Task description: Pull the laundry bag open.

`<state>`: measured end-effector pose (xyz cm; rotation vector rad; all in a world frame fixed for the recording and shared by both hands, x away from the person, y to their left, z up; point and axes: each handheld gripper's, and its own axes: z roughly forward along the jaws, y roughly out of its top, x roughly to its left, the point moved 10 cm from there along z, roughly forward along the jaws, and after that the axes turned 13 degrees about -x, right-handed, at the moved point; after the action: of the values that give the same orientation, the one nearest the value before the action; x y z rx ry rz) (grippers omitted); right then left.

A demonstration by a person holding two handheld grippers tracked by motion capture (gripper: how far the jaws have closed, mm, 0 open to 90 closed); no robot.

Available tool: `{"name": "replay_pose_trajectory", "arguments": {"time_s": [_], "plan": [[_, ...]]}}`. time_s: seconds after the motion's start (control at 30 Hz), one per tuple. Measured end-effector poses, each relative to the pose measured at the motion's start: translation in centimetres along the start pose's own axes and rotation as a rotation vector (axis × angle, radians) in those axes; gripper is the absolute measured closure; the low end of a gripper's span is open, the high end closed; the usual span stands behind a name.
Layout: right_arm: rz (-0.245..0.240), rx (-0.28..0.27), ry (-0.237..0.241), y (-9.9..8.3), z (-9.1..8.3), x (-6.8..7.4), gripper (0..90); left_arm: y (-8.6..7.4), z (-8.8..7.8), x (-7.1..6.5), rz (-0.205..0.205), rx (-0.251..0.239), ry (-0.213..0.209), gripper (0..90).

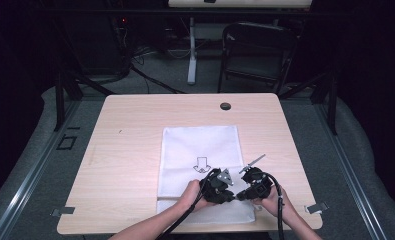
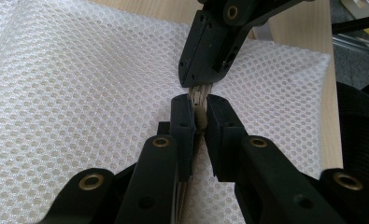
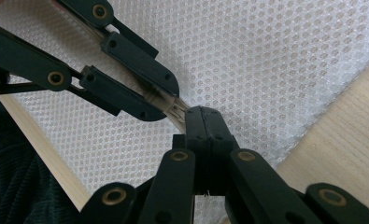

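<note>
A white mesh bag (image 1: 200, 145) with a printed arrow lies flat on the wooden table (image 1: 125, 150), reaching to its front edge. Both grippers meet tip to tip over the bag's near end. My left gripper (image 2: 198, 112) is shut on a beige zipper piece (image 2: 201, 120) along the bag's seam. Directly opposite it, my right gripper (image 3: 204, 116) is shut on the ribbed beige zipper strip (image 3: 175, 114). In the high view the left gripper (image 1: 231, 196) and right gripper (image 1: 239, 195) sit side by side, each with a hand behind it.
A black round grommet (image 1: 225, 106) sits in the table's far edge. Beyond the table stand a folding chair (image 1: 257, 55) and a white post (image 1: 191, 50). Metal clips mark the front corners (image 1: 62, 211) (image 1: 317, 207). Bare wood lies left and right of the bag.
</note>
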<state>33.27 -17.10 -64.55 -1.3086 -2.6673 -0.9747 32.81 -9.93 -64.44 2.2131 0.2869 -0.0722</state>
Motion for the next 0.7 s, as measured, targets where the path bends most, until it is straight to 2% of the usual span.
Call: {"name": "replay_pose_trajectory", "arguments": {"time_s": [0.17,0.27,0.4,0.43,0.5,0.57,0.63,0.7], "plan": [[-0.001,0.000,0.000,0.0,0.0,0.0,90.0,-0.1,-0.2,0.1,0.008,0.001,-0.004,81.7],[0.004,-0.002,0.005,0.0,0.0,0.0,90.0,-0.2,-0.5,0.2,-0.001,-0.001,-0.005,81.7],[-0.018,0.021,-0.005,0.0,-0.1,0.0,90.0,-0.4,-0.8,0.3,0.007,0.001,-0.003,81.6],[-0.006,0.008,0.002,0.1,0.0,0.2,90.0,-0.4,-0.9,0.3,0.006,0.006,0.000,81.6],[-0.011,0.012,-0.004,0.0,0.0,0.1,90.0,-0.5,-1.0,0.3,0.004,0.000,-0.004,81.6],[-0.012,0.012,-0.005,0.0,0.0,0.1,90.0,-0.6,-1.3,0.4,0.013,0.020,0.004,81.6],[-0.010,0.012,-0.006,0.0,0.0,0.1,90.0,-0.6,-1.2,0.3,0.002,0.002,-0.006,81.6],[-0.013,0.017,-0.012,0.0,0.0,0.1,90.0,-0.6,-1.2,0.3,0.006,0.007,-0.006,81.6]]}}
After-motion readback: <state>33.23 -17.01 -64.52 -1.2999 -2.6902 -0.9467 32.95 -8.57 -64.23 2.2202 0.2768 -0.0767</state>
